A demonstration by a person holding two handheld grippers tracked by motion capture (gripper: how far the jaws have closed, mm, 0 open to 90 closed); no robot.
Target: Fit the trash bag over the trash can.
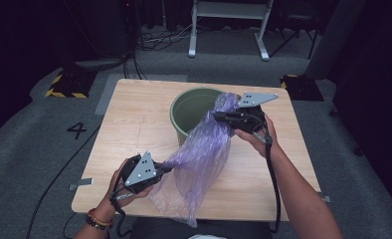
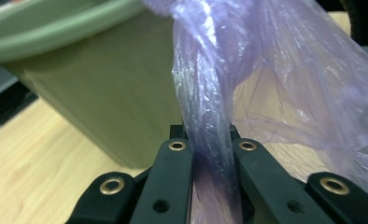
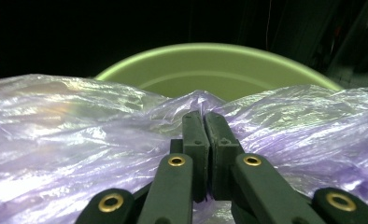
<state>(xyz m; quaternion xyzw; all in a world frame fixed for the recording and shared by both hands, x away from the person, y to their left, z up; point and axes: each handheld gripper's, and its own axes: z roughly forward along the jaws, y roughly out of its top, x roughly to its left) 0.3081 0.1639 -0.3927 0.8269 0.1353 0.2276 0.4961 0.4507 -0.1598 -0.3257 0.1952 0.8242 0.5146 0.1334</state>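
A thin purple plastic bag (image 1: 199, 159) stretches from the table's front edge up to the rim of a green bin (image 1: 186, 112). My left gripper (image 1: 168, 168) is shut on the bag's lower left edge, near the front of the table. In the left gripper view the bunched purple bag (image 2: 210, 140) runs up between the pads, with the green bin (image 2: 102, 93) behind it. My right gripper (image 1: 219, 115) is shut on the bag's upper end at the bin's right rim. In the right gripper view the purple bag (image 3: 79, 140) spreads to both sides of the pinched jaws, in front of the bin (image 3: 210, 65).
The wooden table (image 1: 129, 129) holds the bin at its far middle. The bag's loose lower part (image 1: 184, 209) hangs over the table's front edge. Cables trail from both grippers. A white frame (image 1: 229, 25) and black-and-yellow floor blocks (image 1: 67, 84) stand beyond the table.
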